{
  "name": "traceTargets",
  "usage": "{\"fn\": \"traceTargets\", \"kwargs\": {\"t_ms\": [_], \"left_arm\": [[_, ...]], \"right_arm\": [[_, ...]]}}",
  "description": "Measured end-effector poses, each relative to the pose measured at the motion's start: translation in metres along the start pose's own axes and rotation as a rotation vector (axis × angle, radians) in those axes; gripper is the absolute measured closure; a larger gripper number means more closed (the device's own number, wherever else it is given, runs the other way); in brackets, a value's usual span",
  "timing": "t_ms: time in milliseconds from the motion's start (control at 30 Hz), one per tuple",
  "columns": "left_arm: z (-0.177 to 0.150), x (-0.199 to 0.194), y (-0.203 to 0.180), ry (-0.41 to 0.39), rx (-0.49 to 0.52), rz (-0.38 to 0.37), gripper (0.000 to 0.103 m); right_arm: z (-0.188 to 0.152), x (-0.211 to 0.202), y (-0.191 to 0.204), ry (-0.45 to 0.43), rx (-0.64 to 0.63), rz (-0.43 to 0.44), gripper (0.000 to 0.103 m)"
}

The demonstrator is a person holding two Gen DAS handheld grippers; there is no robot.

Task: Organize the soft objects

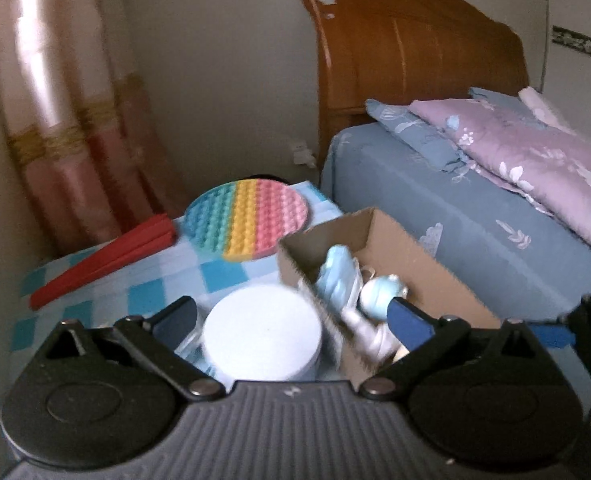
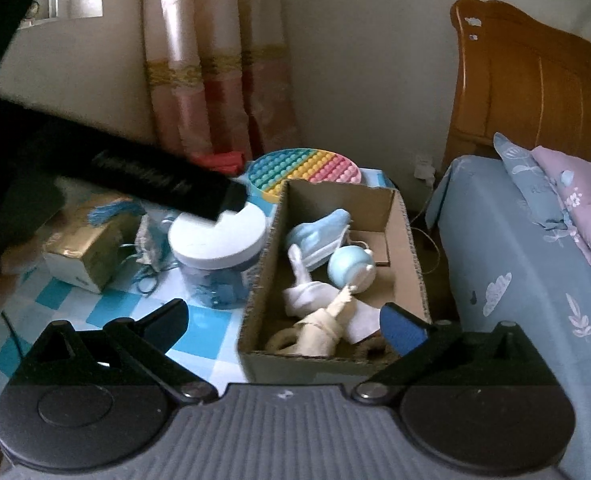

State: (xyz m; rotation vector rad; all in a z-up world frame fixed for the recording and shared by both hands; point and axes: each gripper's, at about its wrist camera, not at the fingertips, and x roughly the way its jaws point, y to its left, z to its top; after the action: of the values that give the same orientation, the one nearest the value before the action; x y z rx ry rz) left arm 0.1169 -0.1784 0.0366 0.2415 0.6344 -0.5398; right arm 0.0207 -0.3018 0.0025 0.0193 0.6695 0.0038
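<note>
Left gripper (image 1: 293,318) with fingers (image 1: 177,318) spread wide, nothing clamped between them; out beyond the left finger, a folded red fan (image 1: 107,258) lying on the blue-and-white checked surface (image 1: 143,300), with a pink curtain (image 1: 55,120) hanging behind it. Between the two fingers, close in, a jar with a pale round lid (image 1: 261,332); farther out past it, a rainbow bubble mat (image 1: 245,218) flat on the cloth. Just inside the right finger, blurred, a cardboard box (image 1: 427,276) holding a light blue plush (image 1: 337,276) and a pale round toy (image 1: 379,294); whether the finger touches the box cannot be told. Off to the right of that finger, a bed (image 1: 455,216) with blue sheet, pillows and wooden headboard. Right gripper (image 2: 283,318) likewise open wide and empty. Beyond its left finger, a gold box (image 2: 81,248) with a blue tassel, then the other, dark gripper body reaching across above the jar lid (image 2: 215,240). Ahead between the fingers (image 2: 403,328), the cardboard box (image 2: 261,276) open on top, with soft toys inside: a light blue plush (image 2: 315,236), a pale round toy (image 2: 349,268), a white rabbit-like plush (image 2: 311,296) and a cream one (image 2: 319,336) nearest the right finger
</note>
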Motion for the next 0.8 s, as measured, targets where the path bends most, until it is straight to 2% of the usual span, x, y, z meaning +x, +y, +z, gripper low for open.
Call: {"fn": "traceTargets", "kwargs": {"t_ms": [100,267,533,667,800], "left_arm": [[-0.015,-0.02,0.008,0.004,-0.022,0.02,0.002],[-0.046,-0.049,0.024,-0.007,-0.058,0.095,0.001],[-0.088,-0.075,0.053,0.006,-0.128,0.177,0.001],[-0.103,-0.085,0.067,-0.002,-0.178,0.172,0.001],[-0.112,-0.088,0.077,-0.002,-0.182,0.193,0.001]], "right_arm": [[0.0,-0.006,0.009,0.002,-0.005,0.007,0.0],[-0.005,-0.012,0.027,0.002,-0.032,0.017,0.0],[-0.011,-0.013,0.051,0.032,-0.09,0.037,0.0],[-0.007,-0.009,0.063,0.041,-0.122,0.046,0.0],[-0.001,-0.004,0.079,0.04,-0.175,0.058,0.0]]}}
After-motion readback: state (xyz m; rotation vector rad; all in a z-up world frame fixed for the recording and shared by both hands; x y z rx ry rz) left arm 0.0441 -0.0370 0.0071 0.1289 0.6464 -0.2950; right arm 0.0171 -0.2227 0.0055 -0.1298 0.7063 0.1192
